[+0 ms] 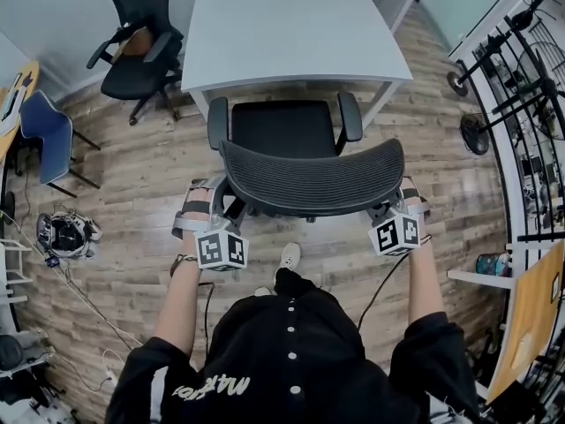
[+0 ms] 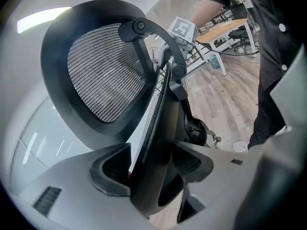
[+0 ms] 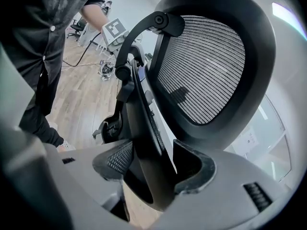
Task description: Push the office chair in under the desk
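Observation:
A black mesh office chair [image 1: 309,179] stands with its seat [image 1: 282,129] partly under the front edge of the white desk [image 1: 291,25]. My left gripper [image 1: 212,197] clasps the left end of the curved backrest. My right gripper [image 1: 399,200] clasps the right end. In the left gripper view the backrest's black rim [image 2: 158,138] runs down between the jaws of the left gripper [image 2: 153,176], filling the gap, with the mesh [image 2: 105,75] above. The right gripper view shows the rim [image 3: 144,143] likewise wedged between the pads of the right gripper [image 3: 153,169], under the mesh [image 3: 206,66].
A second black office chair [image 1: 137,47] stands left of the desk, and a blue chair [image 1: 44,126] is further left. A helmet-like object [image 1: 66,234] and cables lie on the wood floor at left. A metal rack [image 1: 521,104] and a wooden board [image 1: 534,316] line the right side.

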{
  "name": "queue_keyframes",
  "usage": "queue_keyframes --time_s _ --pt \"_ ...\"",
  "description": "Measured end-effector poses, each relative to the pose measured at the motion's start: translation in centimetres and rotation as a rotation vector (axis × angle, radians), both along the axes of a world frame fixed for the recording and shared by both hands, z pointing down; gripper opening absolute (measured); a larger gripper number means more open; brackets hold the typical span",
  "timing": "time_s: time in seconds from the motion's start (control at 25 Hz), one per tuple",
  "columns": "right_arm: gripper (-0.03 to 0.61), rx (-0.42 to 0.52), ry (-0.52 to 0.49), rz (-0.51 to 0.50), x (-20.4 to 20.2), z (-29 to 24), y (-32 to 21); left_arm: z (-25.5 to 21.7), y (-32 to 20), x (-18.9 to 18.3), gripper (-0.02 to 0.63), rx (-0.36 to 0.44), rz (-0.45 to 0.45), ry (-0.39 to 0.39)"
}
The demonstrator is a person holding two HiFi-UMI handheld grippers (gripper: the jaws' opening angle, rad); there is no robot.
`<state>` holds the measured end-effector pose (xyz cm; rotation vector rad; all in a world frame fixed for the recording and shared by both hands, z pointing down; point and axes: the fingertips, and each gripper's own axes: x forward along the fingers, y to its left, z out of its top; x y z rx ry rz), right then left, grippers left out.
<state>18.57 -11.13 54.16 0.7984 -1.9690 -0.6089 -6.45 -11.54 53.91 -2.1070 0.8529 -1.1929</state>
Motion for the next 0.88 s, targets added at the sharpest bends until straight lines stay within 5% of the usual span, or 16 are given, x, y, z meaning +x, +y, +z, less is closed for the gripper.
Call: queue_keyframes --time_s 0.88 --pt "0.262 0.009 0.005 -0.003 -2.0 -0.1 -7.4 0.2 -8.3 -2.1 0.298 0.018 -0.046 -0.008"
